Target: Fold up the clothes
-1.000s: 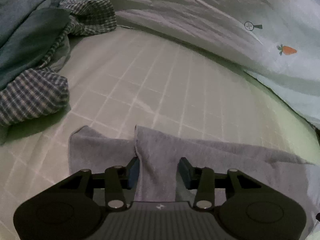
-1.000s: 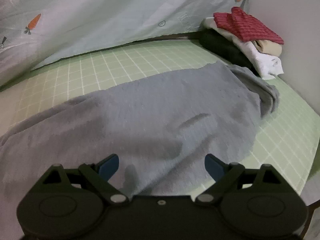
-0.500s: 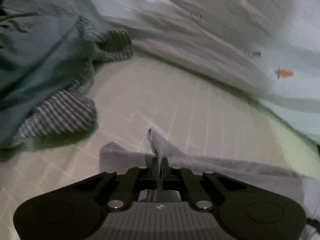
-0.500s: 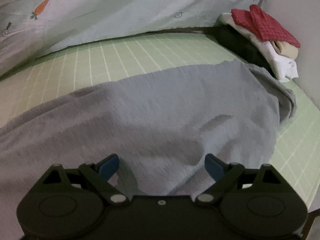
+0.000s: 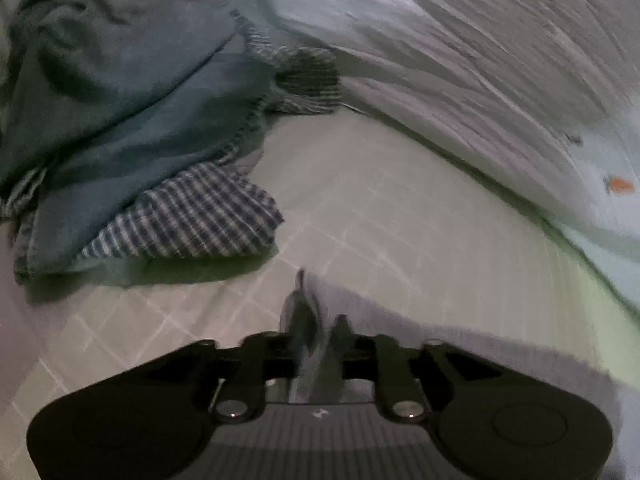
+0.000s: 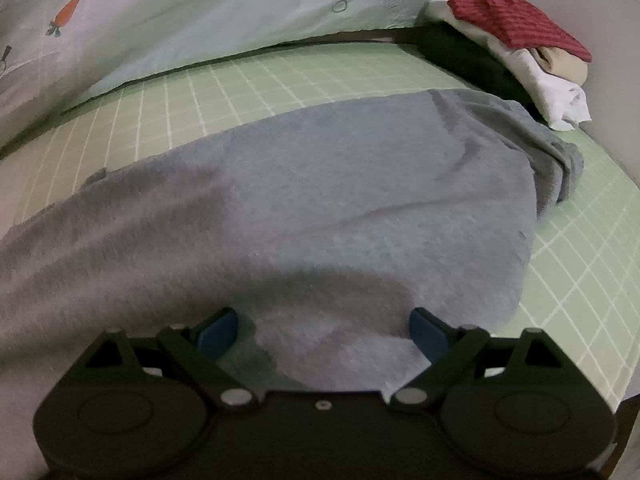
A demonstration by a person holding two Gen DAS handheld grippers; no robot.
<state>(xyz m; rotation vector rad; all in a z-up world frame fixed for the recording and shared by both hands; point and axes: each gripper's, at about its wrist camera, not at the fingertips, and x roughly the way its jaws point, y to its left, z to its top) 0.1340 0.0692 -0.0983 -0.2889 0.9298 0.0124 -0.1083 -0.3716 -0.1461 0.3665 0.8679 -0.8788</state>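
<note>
The grey garment (image 6: pixel 304 200) is spread on the green grid sheet (image 6: pixel 580 264); a raised fold (image 5: pixel 306 312) is pinched by the left gripper (image 5: pixel 316 344). The right gripper (image 6: pixel 322 330) is held wide above it. Far right, one folded stack (image 6: pixel 516 40) is seen.

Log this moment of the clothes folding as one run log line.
step: fold grey garment | left gripper: shut on garment edge | right gripper: open over garment | folded stack: far right corner

left gripper (image 5: pixel 316 344): matte black body, two round side discs, silver pivot screws, ribbed grey panel with a tiny white logo
right gripper (image 6: pixel 322 330): same black shell, blue finger pads (image 6: pixel 218 330), silver screws
</note>
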